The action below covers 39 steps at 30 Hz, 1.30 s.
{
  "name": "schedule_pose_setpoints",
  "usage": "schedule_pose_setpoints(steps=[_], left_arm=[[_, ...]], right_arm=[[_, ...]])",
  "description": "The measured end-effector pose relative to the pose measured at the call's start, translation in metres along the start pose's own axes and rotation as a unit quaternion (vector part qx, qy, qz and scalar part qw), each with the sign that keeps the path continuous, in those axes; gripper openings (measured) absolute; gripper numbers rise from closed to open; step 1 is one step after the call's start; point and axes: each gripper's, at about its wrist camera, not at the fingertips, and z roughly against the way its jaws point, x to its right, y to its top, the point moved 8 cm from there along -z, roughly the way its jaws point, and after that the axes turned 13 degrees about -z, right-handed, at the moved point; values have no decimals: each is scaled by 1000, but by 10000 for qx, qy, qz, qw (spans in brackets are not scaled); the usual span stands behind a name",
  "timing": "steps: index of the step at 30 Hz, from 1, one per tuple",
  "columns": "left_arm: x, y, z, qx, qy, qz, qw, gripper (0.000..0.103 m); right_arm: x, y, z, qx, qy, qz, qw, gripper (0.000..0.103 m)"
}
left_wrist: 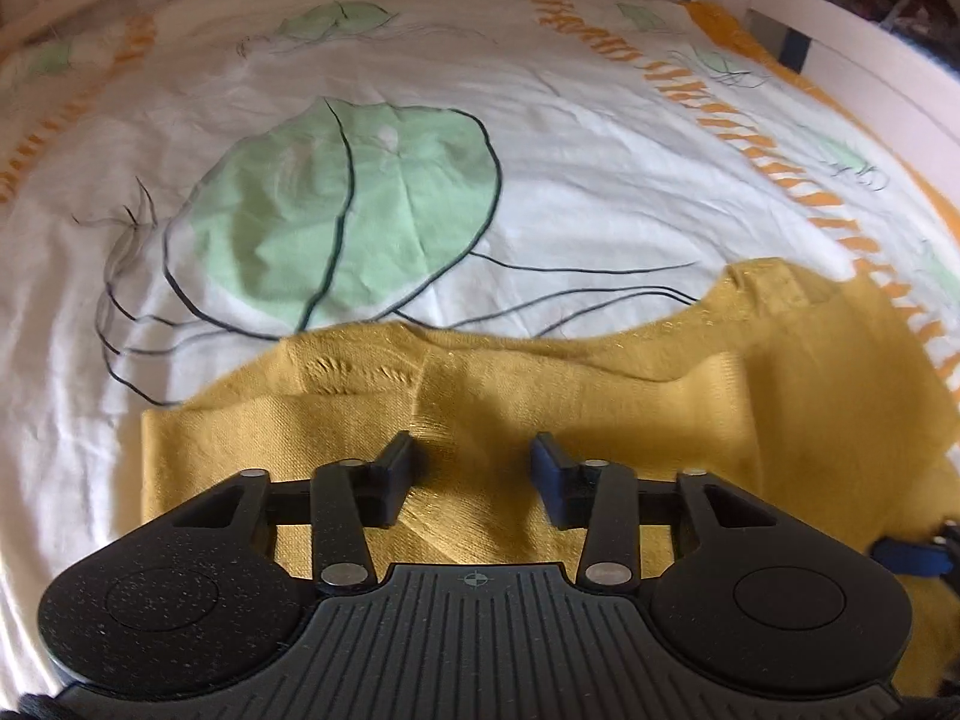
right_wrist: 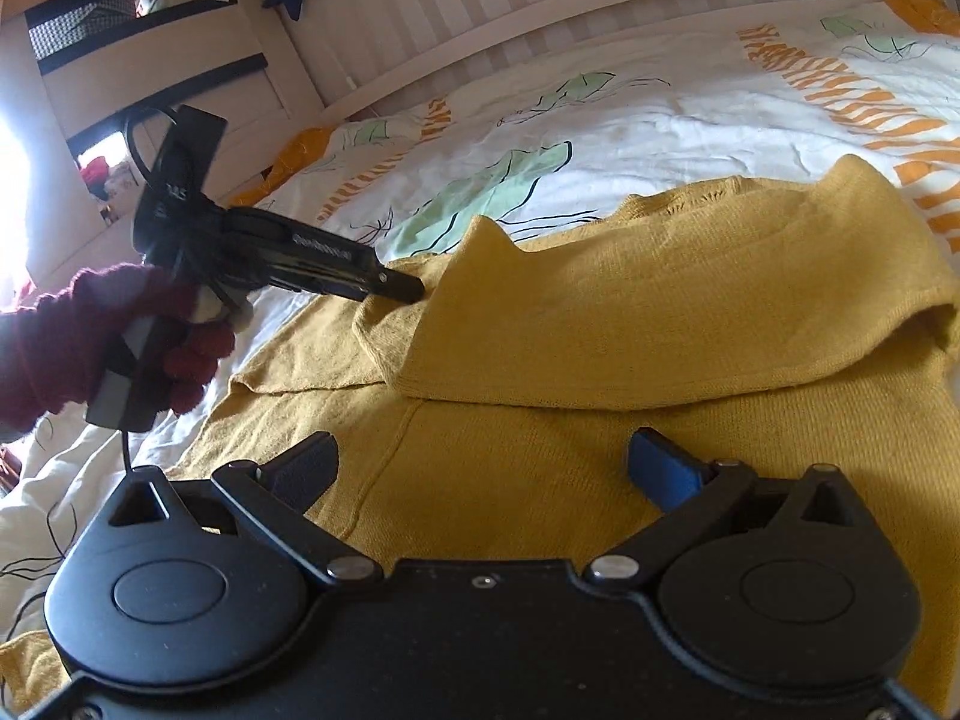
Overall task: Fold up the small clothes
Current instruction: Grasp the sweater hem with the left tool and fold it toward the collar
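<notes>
item: mustard-yellow knit garment [right_wrist: 600, 480] | material: fine knit, seam running down the lower layer, small openwork stitches near the far edge | state: partly folded, one portion doubled over the flat lower layer, rolled fold edge across the middle | pose: lying flat, slightly rumpled | location: on the bed's printed sheet [left_wrist: 570, 150]

Matt mustard knit garment [right_wrist: 630, 312]
</notes>
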Motion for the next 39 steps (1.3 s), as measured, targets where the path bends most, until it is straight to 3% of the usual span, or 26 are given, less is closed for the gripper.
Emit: schedule_pose_setpoints(steps=[3,5,8,12,16,20,23,27,29,33,34,36,39], left_arm=[[0,4,10,163,70,227,9996,6],[-1,14,33,524,125,456,9975,5],[-3,35,88,1306,7,722,9888,6],[-24,34,135,1740,-43,1037,9793,6],[-57,-6,114,1269,469,1328,9819,6],[-79,-51,67,454,421,1760,9824,6],[-82,-70,44,137,293,1863,9820,8],[-80,-77,44,276,280,1850,9820,12],[-81,-80,45,280,340,1784,9830,21],[-86,-83,50,278,511,1694,9838,22],[-89,-85,52,274,620,1688,9833,24],[-97,-90,52,151,974,1640,9815,38],[-102,-95,56,106,1075,1611,9810,39]], right_arm=[[0,0,0,7,21,-23,10000,103],[0,0,0,12,25,-32,10000,103],[0,0,0,16,30,-38,10000,103],[-1,0,0,15,26,-34,10000,103],[0,0,0,15,26,-33,10000,103],[-1,0,0,12,28,-37,10000,103],[0,0,0,15,30,-36,10000,103],[0,0,0,15,28,-35,10000,103],[0,0,0,16,29,-35,10000,103],[0,0,0,16,30,-37,10000,103],[0,0,0,15,30,-36,10000,103],[0,0,0,16,31,-37,10000,103],[0,0,0,16,33,-37,10000,103]])
